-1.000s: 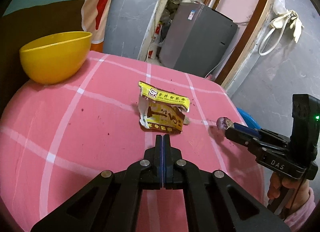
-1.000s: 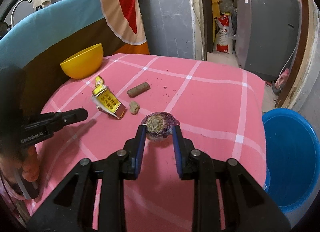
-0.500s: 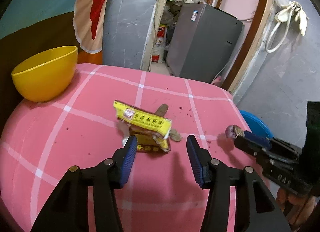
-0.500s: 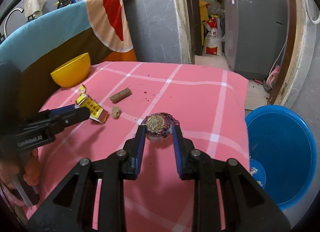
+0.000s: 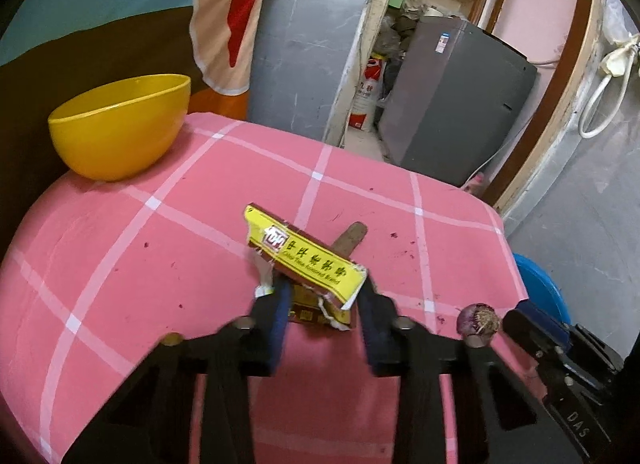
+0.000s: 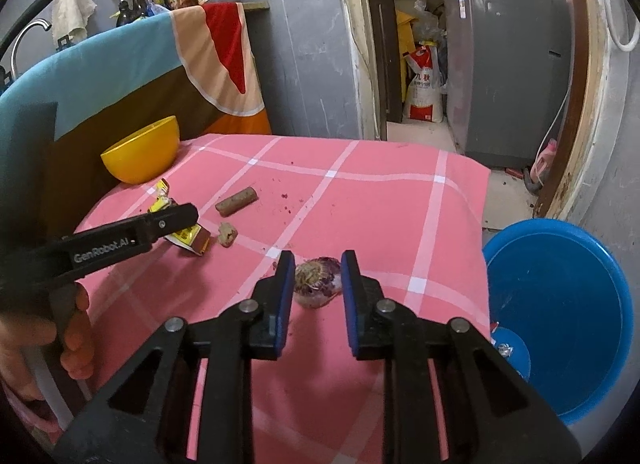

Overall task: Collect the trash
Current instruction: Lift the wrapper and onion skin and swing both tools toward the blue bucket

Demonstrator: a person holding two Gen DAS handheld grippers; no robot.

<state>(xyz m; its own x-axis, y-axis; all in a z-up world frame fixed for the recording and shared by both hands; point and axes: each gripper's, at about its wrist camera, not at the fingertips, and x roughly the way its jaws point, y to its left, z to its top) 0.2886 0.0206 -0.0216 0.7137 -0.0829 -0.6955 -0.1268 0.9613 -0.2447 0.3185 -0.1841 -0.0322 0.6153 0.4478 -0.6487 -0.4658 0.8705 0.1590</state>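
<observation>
A torn yellow packet (image 5: 308,264) lies on the pink checked tablecloth (image 5: 120,264). My left gripper (image 5: 322,296) straddles its near end with jaws closing, and both pads touch its sides. In the right wrist view the left gripper (image 6: 188,218) covers the packet (image 6: 188,234). My right gripper (image 6: 318,284) is closing a little more on a purple onion scrap (image 6: 320,280), held between its pads near the table's right edge. The left wrist view shows the same onion scrap (image 5: 478,322) at the tip of the right gripper (image 5: 516,316).
A brown stick (image 6: 236,201) and a small brown chunk (image 6: 228,234) lie beside the packet. A yellow bowl (image 6: 140,156) stands at the far left corner. A blue bucket (image 6: 560,312) stands on the floor right of the table. A hand grips the left handle.
My left gripper went from shut to wide, came forward around the packet and narrowed onto it. The right gripper stayed in place with the onion scrap still in it.
</observation>
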